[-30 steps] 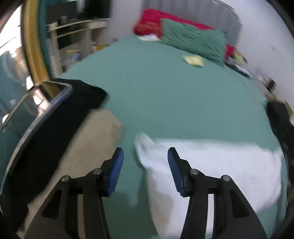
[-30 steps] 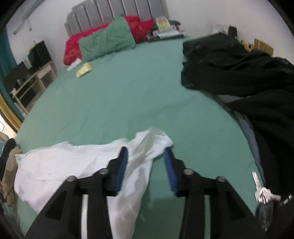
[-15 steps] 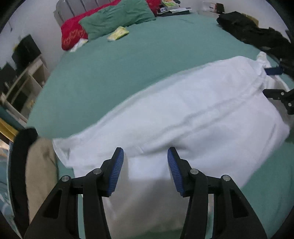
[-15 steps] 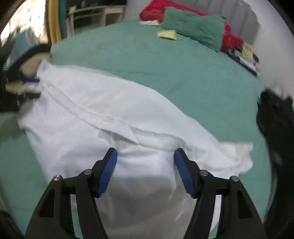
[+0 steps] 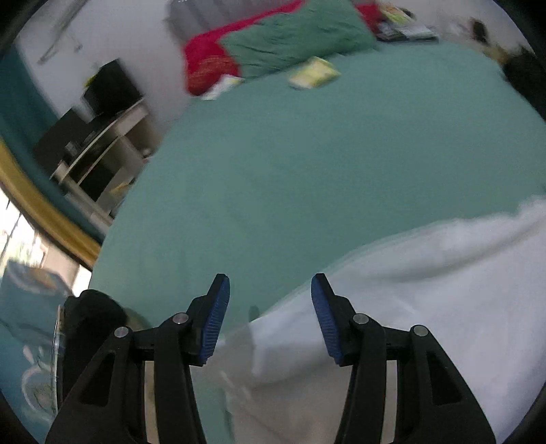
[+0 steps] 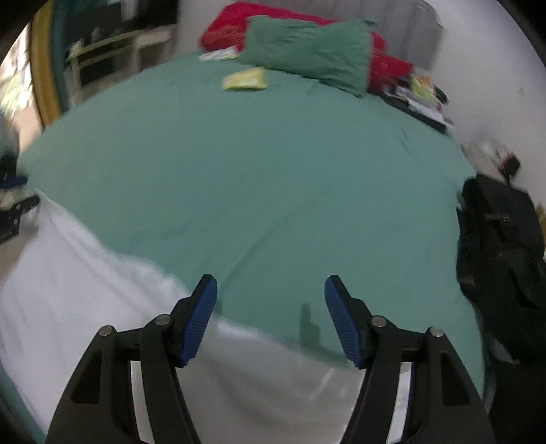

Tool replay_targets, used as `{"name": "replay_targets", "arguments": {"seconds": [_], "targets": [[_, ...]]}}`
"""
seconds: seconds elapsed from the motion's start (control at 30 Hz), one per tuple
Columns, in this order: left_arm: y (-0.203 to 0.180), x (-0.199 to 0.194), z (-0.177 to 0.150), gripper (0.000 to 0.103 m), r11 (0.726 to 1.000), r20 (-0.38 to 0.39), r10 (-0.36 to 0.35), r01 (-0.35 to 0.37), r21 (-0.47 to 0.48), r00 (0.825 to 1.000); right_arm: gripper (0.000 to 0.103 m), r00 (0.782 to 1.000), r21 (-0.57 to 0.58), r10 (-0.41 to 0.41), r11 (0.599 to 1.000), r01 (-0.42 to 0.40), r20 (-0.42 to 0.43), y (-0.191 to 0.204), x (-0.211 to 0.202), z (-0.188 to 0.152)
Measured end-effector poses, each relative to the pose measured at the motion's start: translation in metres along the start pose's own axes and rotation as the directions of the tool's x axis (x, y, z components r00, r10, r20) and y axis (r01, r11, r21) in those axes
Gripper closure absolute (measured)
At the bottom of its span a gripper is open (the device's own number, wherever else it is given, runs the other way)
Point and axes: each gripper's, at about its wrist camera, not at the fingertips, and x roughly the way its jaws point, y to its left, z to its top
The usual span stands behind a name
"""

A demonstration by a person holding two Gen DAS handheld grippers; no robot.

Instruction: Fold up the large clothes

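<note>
A large white garment [image 5: 392, 307] lies spread on the near part of the green bed [image 5: 307, 164]. In the left wrist view it fills the lower right; in the right wrist view the white garment [image 6: 102, 324] fills the lower left. My left gripper [image 5: 269, 307] is open and empty above the garment's left edge. My right gripper [image 6: 271, 314] is open and empty above the garment's far edge. The left gripper shows at the left edge of the right wrist view [image 6: 13, 205].
A green pillow [image 6: 307, 51] and red pillow [image 6: 225, 30] lie at the headboard, with a yellow packet [image 6: 245, 79] near them. A pile of black clothes [image 6: 501, 259] sits on the bed's right side. A shelf unit [image 5: 95, 143] stands left of the bed.
Both views have swung up from the white garment to the bed; the garment now lies lower in each frame. Both grippers stay open.
</note>
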Motion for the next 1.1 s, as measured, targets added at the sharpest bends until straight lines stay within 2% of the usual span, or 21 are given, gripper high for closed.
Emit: {"name": "replay_targets", "arguments": {"seconds": [0.07, 0.1, 0.17, 0.27, 0.3, 0.37, 0.43, 0.47, 0.5, 0.53, 0.57, 0.6, 0.63, 0.67, 0.7, 0.73, 0.8, 0.87, 0.93, 1.03, 1.1], "targets": [[0.018, -0.002, 0.003, 0.05, 0.998, -0.013, -0.012, 0.011, -0.054, 1.0, 0.038, 0.999, 0.053, -0.029, 0.998, 0.027, 0.026, -0.011, -0.015, -0.001], [0.03, -0.006, 0.001, 0.05, 0.993, -0.026, -0.058, 0.056, -0.1, 0.998, 0.038, 0.999, 0.074, -0.025, 0.997, 0.023, 0.034, -0.015, -0.024, -0.006], [0.044, -0.011, -0.004, 0.05, 0.977, -0.053, -0.13, 0.119, -0.175, 0.99, 0.038, 0.999, 0.135, -0.016, 0.991, 0.01, 0.042, -0.024, -0.049, -0.028], [0.06, -0.027, -0.04, 0.05, 0.939, -0.089, -0.222, 0.189, -0.286, 0.971, 0.037, 1.0, 0.276, 0.007, 0.961, -0.011, 0.015, -0.041, -0.079, -0.08], [0.059, -0.035, -0.064, 0.05, 0.916, -0.109, -0.271, 0.222, -0.334, 0.956, 0.037, 1.0, 0.341, 0.017, 0.94, -0.017, 0.003, -0.048, -0.085, -0.098], [0.049, -0.043, -0.103, 0.05, 0.884, -0.153, -0.337, 0.256, -0.39, 0.929, 0.037, 0.996, 0.49, 0.079, 0.87, -0.051, -0.038, -0.056, -0.091, -0.144], [0.032, -0.044, -0.142, 0.05, 0.854, -0.211, -0.413, 0.296, -0.428, 0.886, 0.037, 0.985, 0.581, 0.157, 0.809, -0.091, -0.064, -0.053, -0.091, -0.18], [0.027, -0.046, -0.153, 0.049, 0.852, -0.202, -0.412, 0.298, -0.43, 0.888, 0.037, 0.976, 0.606, 0.21, 0.785, -0.132, -0.059, -0.046, -0.089, -0.198], [0.023, -0.052, -0.159, 0.049, 0.861, -0.162, -0.388, 0.294, -0.416, 0.907, 0.037, 0.973, 0.604, 0.227, 0.782, -0.155, -0.044, -0.039, -0.088, -0.207], [0.017, -0.058, -0.163, 0.049, 0.879, -0.149, -0.364, 0.286, -0.382, 0.92, 0.037, 0.978, 0.585, 0.206, 0.795, -0.161, -0.01, -0.033, -0.091, -0.212], [0.015, -0.061, -0.165, 0.049, 0.881, -0.151, -0.362, 0.285, -0.377, 0.92, 0.041, 0.982, 0.574, 0.189, 0.803, -0.159, 0.007, -0.029, -0.093, -0.215], [0.014, -0.063, -0.166, 0.056, 0.879, -0.154, -0.367, 0.288, -0.38, 0.917, 0.074, 0.982, 0.573, 0.189, 0.806, -0.15, -0.01, -0.026, -0.092, -0.217], [0.014, -0.065, -0.164, 0.083, 0.875, -0.157, -0.385, 0.306, -0.376, 0.909, 0.09, 0.978, 0.584, 0.206, 0.797, -0.156, -0.021, -0.024, -0.094, -0.22], [0.015, -0.07, -0.164, 0.092, 0.868, -0.157, -0.406, 0.327, -0.374, 0.9, 0.091, 0.973, 0.603, 0.232, 0.778, -0.177, -0.014, -0.028, -0.096, -0.219], [0.016, -0.078, -0.166, 0.095, 0.872, -0.161, -0.398, 0.317, -0.373, 0.903, 0.092, 0.971, 0.611, 0.238, 0.77, -0.184, -0.008, -0.031, -0.101, -0.219], [0.019, -0.082, -0.167, 0.097, 0.87, -0.155, -0.398, 0.319, -0.376, 0.904, 0.093, 0.974, 0.595, 0.225, 0.784, -0.177, -0.006, -0.03, -0.114, -0.219], [0.027, -0.099, -0.175, 0.097, 0.858, -0.142, -0.41, 0.329, -0.395, 0.901, 0.094, 0.976, 0.574, 0.218, 0.8, -0.172, -0.01, -0.03, -0.133, -0.217], [0.034, -0.121, -0.189, 0.097, 0.843, -0.14, -0.438, 0.352, -0.408, 0.888, 0.094, 0.977, 0.553, 0.21, 0.817, -0.162, -0.025, -0.03, -0.155, -0.221], [0.036, -0.138, -0.205, 0.097, 0.846, -0.164, -0.449, 0.359, -0.396, 0.878, 0.094, 0.975, 0.539, 0.216, 0.828, -0.154, -0.053, -0.032, -0.169, -0.23], [0.023, -0.153, -0.235, 0.097, 0.849, -0.228, -0.476, 0.375, -0.373, 0.85, 0.094, 0.968, 0.524, 0.215, 0.844, -0.116, -0.131, -0.03, -0.18, -0.255], [0.013, -0.162, -0.252, 0.096, 0.867, -0.269, -0.46, 0.362, -0.343, 0.846, 0.093, 0.959, 0.51, 0.218, 0.855, -0.099, -0.179, -0.025, -0.182, -0.269]]}}
